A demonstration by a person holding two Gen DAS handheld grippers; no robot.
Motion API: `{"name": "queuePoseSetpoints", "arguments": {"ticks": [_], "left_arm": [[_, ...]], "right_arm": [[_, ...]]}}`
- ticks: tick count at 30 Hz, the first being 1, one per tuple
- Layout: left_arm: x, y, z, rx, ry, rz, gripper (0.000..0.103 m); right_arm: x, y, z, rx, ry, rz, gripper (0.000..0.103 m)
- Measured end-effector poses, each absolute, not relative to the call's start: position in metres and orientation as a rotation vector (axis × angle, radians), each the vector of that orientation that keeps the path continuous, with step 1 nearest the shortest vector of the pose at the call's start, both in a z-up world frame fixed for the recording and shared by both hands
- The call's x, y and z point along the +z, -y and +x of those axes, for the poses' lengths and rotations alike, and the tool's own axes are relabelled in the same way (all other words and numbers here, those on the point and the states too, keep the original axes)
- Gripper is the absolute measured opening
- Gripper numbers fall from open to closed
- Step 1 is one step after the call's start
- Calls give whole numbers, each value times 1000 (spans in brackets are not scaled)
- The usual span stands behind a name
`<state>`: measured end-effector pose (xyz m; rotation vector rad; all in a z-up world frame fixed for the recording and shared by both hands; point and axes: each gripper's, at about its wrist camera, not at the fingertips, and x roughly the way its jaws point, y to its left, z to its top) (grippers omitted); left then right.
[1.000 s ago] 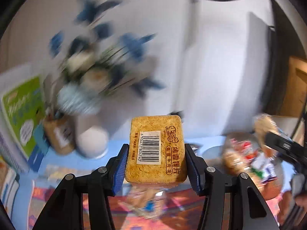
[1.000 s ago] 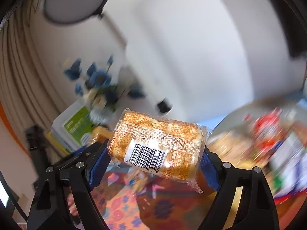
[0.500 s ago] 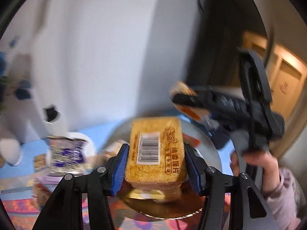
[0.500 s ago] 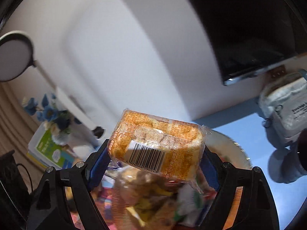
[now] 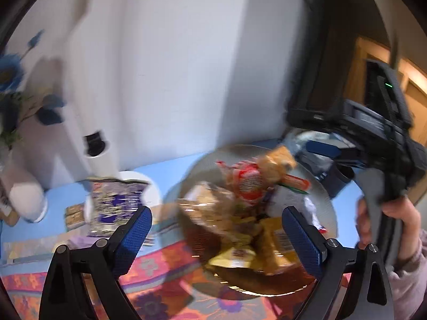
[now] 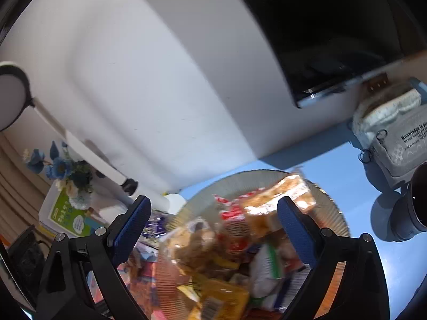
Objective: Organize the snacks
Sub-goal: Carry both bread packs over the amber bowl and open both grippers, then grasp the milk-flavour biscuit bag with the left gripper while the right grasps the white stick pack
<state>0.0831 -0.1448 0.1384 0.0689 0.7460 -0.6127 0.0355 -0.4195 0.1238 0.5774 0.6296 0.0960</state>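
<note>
A second ago you had a cracker pack pinched in each gripper; now both sets of jaws are opening, stand wide, and have nothing between their pads. Your left gripper [image 5: 216,236] has let its orange pack go, and your right gripper [image 6: 213,222] has dropped its clear-wrapped cracker pack [image 6: 277,196], which lies blurred on the far side of the snack pile [image 6: 226,250]. That pile sits heaped in the round ribbed tray [image 6: 329,208], directly beneath both grippers.

The tray's far rim is near the white wall [image 6: 160,80]. On its right, blue tabletop [image 6: 333,160] lies open up to a grey pouch [image 6: 400,144] and a dark cup [image 6: 412,208]. On its left, a purple snack bag [image 5: 114,202] leans on a white plate [image 5: 152,189], and a small cracker pack [image 5: 74,213] lies further left still. Near you, a patterned orange cloth [image 5: 165,272] runs under the tray's front edge.

Both grippers tilt downward over the tray. In the left view, your right hand [image 5: 397,213] wraps its gripper's handle at the tray's right rim.
</note>
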Motion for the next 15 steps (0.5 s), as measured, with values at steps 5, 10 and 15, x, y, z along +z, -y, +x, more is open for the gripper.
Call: {"name": "queuePoseSetpoints", "arguments": {"ticks": [5,10,15], "left_arm": [[153,88,103,-495,-743,26,97],[155,26,119,-398,-751,10,100],[133,-26,128,-336,-791,-16,100]], "right_arm": [[148,376,36,152,-601,520,100],[165,319,35,270,-578,469,102],[158,260,34,358,-592,408,102]]}}
